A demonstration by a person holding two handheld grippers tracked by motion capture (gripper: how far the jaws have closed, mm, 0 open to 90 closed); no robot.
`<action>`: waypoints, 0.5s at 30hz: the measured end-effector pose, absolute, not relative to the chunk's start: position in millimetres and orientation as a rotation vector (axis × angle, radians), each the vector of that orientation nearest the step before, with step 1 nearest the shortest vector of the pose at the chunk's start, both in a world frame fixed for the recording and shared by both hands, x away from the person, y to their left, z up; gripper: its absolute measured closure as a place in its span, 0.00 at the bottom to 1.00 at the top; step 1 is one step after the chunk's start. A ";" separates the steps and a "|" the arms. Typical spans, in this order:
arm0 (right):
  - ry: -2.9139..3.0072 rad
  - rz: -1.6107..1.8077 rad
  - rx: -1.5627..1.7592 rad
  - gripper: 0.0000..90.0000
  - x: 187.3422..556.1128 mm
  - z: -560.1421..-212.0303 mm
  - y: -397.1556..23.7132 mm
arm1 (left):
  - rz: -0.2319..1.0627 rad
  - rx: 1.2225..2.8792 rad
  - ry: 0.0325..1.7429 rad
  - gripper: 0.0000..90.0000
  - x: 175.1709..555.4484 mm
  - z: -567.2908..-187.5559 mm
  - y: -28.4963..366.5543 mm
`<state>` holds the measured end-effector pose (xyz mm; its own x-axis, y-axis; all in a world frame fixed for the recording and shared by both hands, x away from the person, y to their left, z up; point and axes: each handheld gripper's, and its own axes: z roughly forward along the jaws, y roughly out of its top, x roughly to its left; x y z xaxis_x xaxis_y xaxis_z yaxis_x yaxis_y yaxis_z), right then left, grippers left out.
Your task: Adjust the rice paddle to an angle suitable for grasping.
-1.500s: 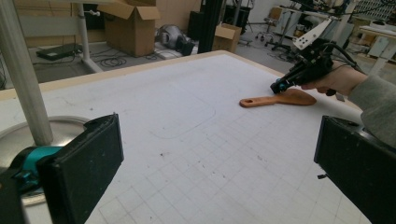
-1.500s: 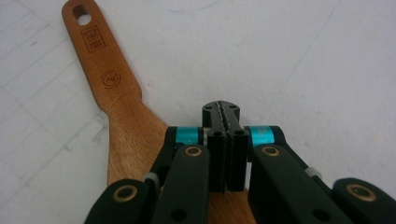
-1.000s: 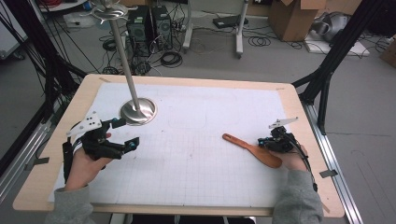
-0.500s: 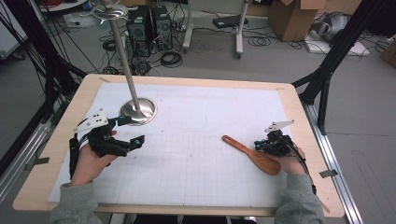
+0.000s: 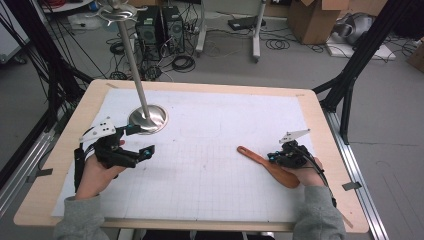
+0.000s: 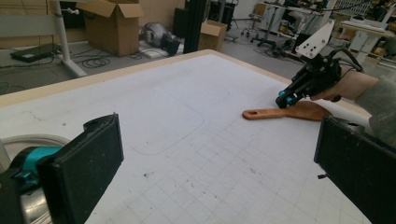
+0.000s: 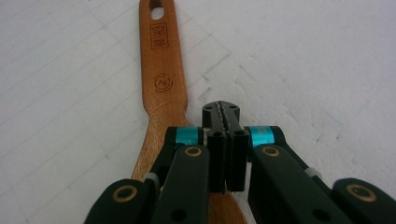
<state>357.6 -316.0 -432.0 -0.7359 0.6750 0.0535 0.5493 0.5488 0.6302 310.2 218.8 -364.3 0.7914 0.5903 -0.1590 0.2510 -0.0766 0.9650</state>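
While the wooden spatula (image 5: 267, 162) is lying flat on the table's (image 5: 210, 165) right side, the right gripper (image 7: 226, 112) is hovering over it, jaws pressed together on nothing. It likely needs opening next. The left gripper (image 5: 145, 140) is waiting, jaws wide.

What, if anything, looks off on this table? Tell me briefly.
Nothing stands out. The wooden spatula lies flat and whole on the gridded mat, the metal stand is upright, the right gripper is shut above the spatula, and the left gripper is open.
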 end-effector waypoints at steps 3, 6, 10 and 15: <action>2.602 0.953 1.035 1.00 356.1 -431.5 -315.0 | 0.321 1.657 0.673 0.02 309.8 -363.9 219.2; 2.605 0.945 1.029 1.00 354.9 -430.9 -314.0 | 0.322 1.653 0.677 0.02 309.4 -363.7 219.6; 2.537 0.880 1.058 1.00 356.5 -429.5 -319.4 | 0.321 1.654 0.671 0.02 308.9 -363.1 219.8; 2.575 0.912 1.077 1.00 350.4 -429.7 -333.4 | 0.321 1.655 0.674 0.02 310.1 -363.6 219.7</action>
